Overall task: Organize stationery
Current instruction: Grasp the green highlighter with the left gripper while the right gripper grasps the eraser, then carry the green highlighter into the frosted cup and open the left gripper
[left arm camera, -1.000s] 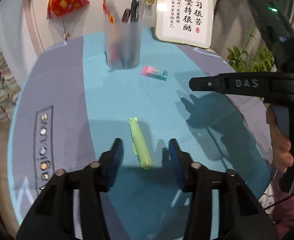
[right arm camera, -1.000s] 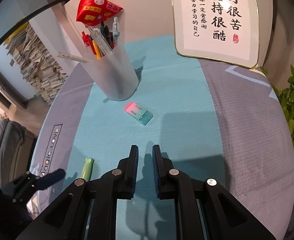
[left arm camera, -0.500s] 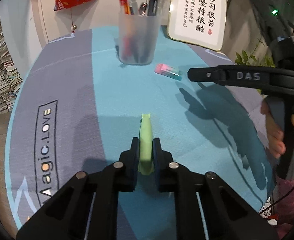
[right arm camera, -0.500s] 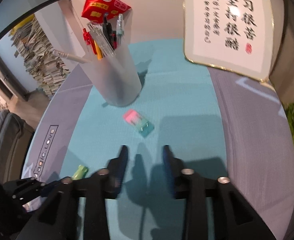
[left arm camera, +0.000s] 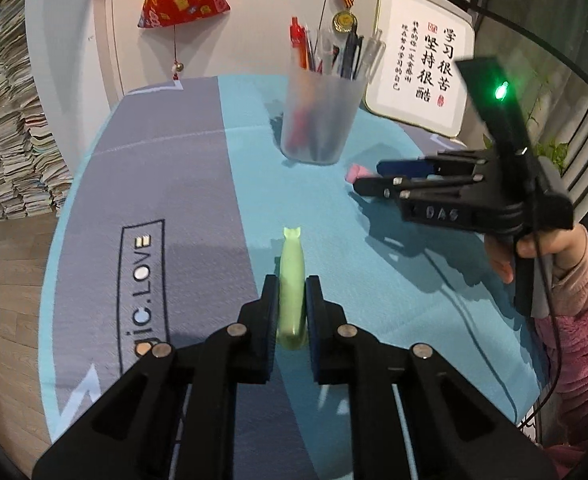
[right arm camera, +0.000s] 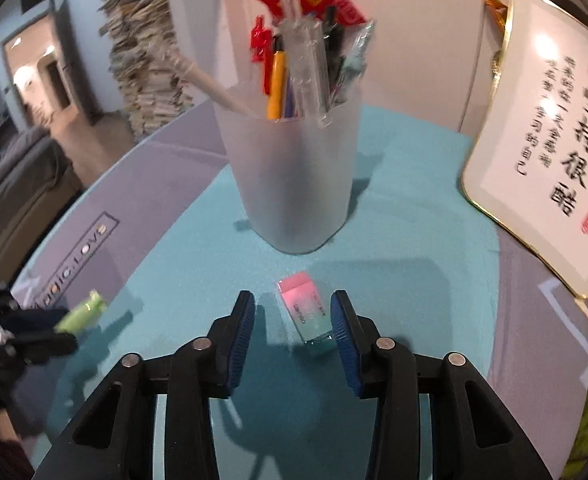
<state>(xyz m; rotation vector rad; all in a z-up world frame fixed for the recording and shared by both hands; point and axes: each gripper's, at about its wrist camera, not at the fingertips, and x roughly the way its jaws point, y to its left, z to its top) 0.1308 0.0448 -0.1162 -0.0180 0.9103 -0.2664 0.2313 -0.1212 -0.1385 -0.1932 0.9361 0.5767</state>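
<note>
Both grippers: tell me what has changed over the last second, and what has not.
The left gripper, open around the green pen a second ago, has shut on it. The right gripper, shut then, has opened and moved forward until its fingers flank the pink and green eraser, not yet pressing it. The pen cup and framed calligraphy stayed put.

Both wrist views close, angled down along their fingers, sharing the pen cup [left arm camera: 320, 120] [right arm camera: 294, 184] ahead
</note>
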